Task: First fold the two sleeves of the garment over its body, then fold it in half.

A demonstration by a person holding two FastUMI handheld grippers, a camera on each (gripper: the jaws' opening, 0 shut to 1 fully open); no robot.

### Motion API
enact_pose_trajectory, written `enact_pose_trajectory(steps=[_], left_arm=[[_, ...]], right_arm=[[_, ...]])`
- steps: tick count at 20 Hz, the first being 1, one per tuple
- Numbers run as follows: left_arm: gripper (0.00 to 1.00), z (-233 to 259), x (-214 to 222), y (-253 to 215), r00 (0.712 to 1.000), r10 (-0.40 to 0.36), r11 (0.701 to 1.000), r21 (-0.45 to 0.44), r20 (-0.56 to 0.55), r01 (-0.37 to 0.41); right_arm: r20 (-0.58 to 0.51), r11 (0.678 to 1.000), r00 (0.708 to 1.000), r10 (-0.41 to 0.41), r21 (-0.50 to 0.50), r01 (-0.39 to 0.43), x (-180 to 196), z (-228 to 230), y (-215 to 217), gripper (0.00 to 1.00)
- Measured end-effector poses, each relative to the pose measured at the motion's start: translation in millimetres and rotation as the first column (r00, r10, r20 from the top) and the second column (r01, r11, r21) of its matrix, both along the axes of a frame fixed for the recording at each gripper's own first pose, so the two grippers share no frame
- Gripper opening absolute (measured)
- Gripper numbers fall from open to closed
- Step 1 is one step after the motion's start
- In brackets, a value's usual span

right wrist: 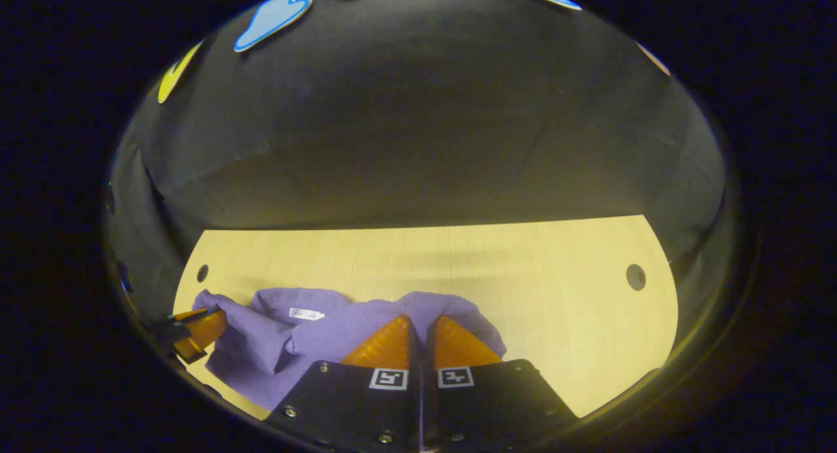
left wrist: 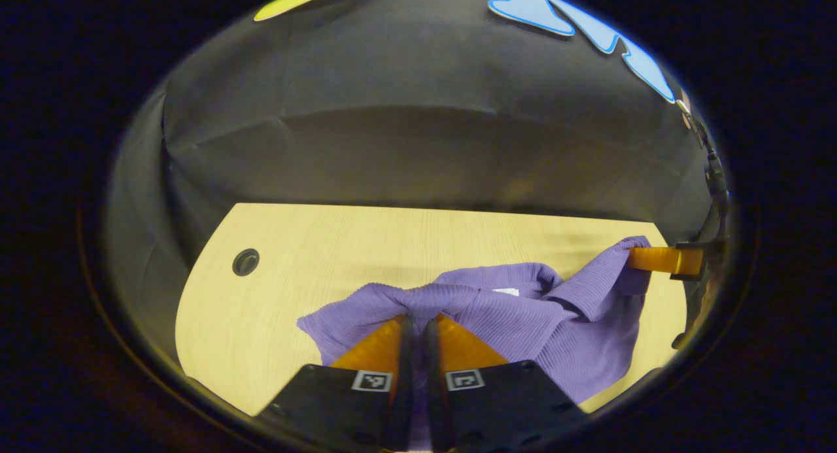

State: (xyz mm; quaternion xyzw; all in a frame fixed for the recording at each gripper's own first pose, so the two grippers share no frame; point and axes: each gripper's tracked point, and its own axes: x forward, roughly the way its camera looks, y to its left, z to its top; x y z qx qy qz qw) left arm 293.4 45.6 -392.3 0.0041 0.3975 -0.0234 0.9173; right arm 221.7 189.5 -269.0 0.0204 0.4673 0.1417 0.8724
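On the light wood table [left wrist: 314,257], toward its near edge, lies the garment [left wrist: 523,322], a purple ribbed knit, bunched and rumpled rather than spread flat. Left gripper view: left gripper [left wrist: 418,321] at bottom centre, fingers drawn together with barely a gap, a ridge of purple fabric pinched between the tips; cloth humps up right at the tips and drapes off both sides. Small white label [left wrist: 507,291] visible near the collar area, just beyond the tips. One part of the garment is pulled up and out to the right, stretched taut to the far gripper, whose fingers clamp its end at the view's right edge; that is the right gripper [left wrist: 633,257]. Folds run diagonally between the two grip points, the lower hem sagging toward the table's near right edge. Dark round hole [left wrist: 245,262] in the tabletop at far left, well apart from the cloth. Right gripper view: right gripper [right wrist: 420,322] at bottom centre, fingers closed tight on a purple fold that arches over the tips. Garment [right wrist: 274,348] trails left across the table [right wrist: 523,263], white label [right wrist: 306,314] showing, ending where the left gripper [right wrist: 212,321] holds it at the left edge. Two round holes in the tabletop here, one far right [right wrist: 635,277], one far left [right wrist: 202,273] just beyond the cloth. Black booth wall [left wrist: 418,126] behind the table.
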Motion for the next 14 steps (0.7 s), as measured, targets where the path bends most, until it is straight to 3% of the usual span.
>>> enact_pose_trajectory(steps=[1,2,5,14], left_arm=[[0.37,2,0,-1,1.0,-0.008,1.0,-0.001,0.005,0.008],[0.49,6,2,-2,1.0,-0.011,1.0,0.0,0.018,0.011],[0.95,15,4,-2,0.999,-0.013,1.0,0.005,0.043,0.013],[0.95,75,-16,-20,0.993,-0.027,0.999,-0.028,0.116,0.03]], right_arm=[[-0.019,1.0,1.0,0.001,0.018,0.0,-5,-2,2,0.11],[-0.024,1.0,1.0,0.0,0.031,0.001,-7,-3,2,0.27],[0.018,1.0,1.0,-0.021,0.02,0.02,-4,5,-5,0.95],[0.112,0.996,0.993,-0.04,0.081,0.031,-12,48,-17,0.98]])
